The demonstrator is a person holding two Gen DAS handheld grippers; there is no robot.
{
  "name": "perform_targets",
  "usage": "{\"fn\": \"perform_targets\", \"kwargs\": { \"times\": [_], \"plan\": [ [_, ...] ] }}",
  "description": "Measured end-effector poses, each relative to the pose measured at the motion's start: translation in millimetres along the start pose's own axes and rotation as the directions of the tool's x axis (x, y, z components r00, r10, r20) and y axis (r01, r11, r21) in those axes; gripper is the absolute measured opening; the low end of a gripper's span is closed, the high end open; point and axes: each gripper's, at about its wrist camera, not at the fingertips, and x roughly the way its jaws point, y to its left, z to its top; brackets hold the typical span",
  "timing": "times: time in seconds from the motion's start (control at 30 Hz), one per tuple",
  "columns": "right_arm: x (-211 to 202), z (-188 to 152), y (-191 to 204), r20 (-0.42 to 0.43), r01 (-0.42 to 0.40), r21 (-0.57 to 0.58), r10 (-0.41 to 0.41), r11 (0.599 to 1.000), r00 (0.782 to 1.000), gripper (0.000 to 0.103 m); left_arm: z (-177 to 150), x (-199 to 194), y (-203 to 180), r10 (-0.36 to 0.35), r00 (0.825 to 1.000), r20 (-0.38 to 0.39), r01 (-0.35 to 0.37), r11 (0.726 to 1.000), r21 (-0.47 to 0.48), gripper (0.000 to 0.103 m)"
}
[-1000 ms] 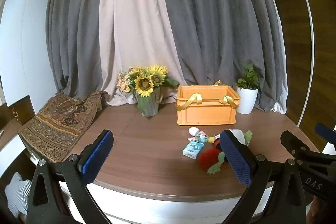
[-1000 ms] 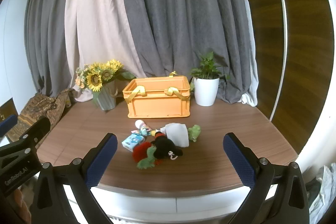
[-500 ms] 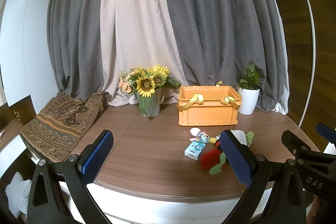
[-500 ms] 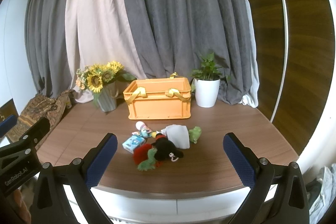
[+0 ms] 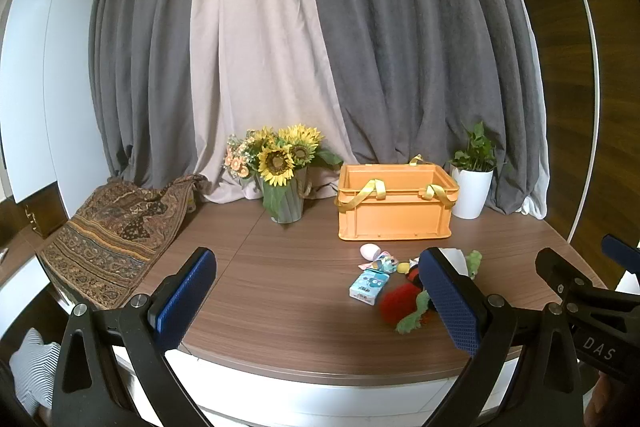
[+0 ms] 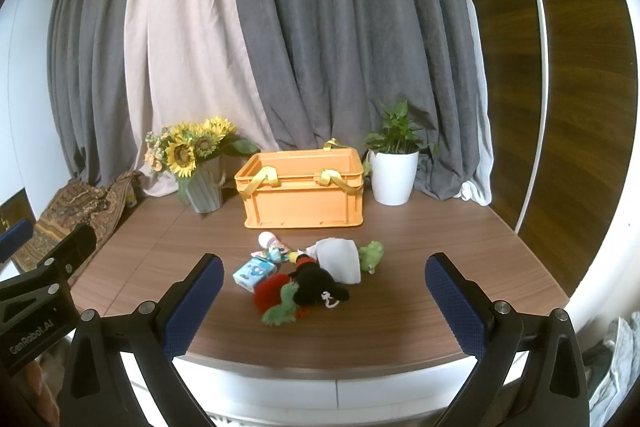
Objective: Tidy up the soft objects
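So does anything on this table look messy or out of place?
Yes: the soft toys lie jumbled in front of the orange crate instead of in it, some overlapping, with a white cloth crumpled among them. The patterned fabric is draped over the table's left edge.

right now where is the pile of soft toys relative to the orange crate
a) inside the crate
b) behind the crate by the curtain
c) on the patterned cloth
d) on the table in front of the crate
d: the pile of soft toys lies on the table on the near side of the orange crate, apart from it.
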Motion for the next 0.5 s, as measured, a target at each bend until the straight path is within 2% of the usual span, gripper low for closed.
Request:
{"fn": "perform_targets", "kwargs": {
  "times": [0.5],
  "plan": [
    [-0.6,-0.9,-0.1,0.000,-0.001,0.002,0.001,1.000,1.000,0.102,-2.3,-0.6,-0.3,0.000,1.000,0.004,0.000,1.000,0.000,0.103]
  ]
}}
